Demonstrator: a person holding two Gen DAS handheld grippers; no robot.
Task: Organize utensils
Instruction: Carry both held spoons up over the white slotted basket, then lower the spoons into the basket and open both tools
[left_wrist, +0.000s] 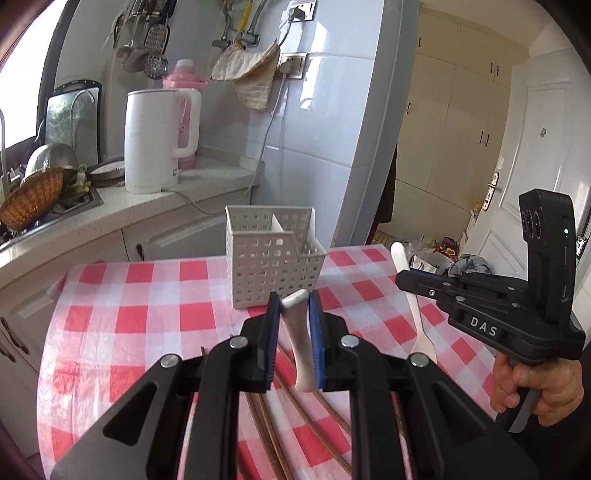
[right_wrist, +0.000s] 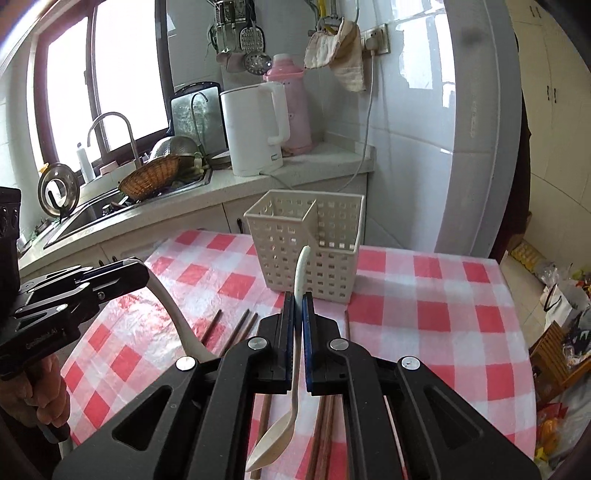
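Two spoons are lifted above the checked surface (right_wrist: 424, 295): the left gripper (left_wrist: 293, 314) is clenched on one spoon's (left_wrist: 297, 343) handle, and the right gripper (right_wrist: 298, 314) pinches the second spoon (right_wrist: 291, 369). The holder (right_wrist: 314, 236) stands near the far edge, and chopsticks (right_wrist: 236, 328) lie near the front edge. I think each spoon should go in bowl down, one after the other, into one compartment.

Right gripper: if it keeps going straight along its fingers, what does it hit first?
Most likely the white perforated utensil basket, which stands straight ahead of the right gripper. The spoon it holds would touch first, its handle tip jutting past the fingers. Depth is hard to judge.
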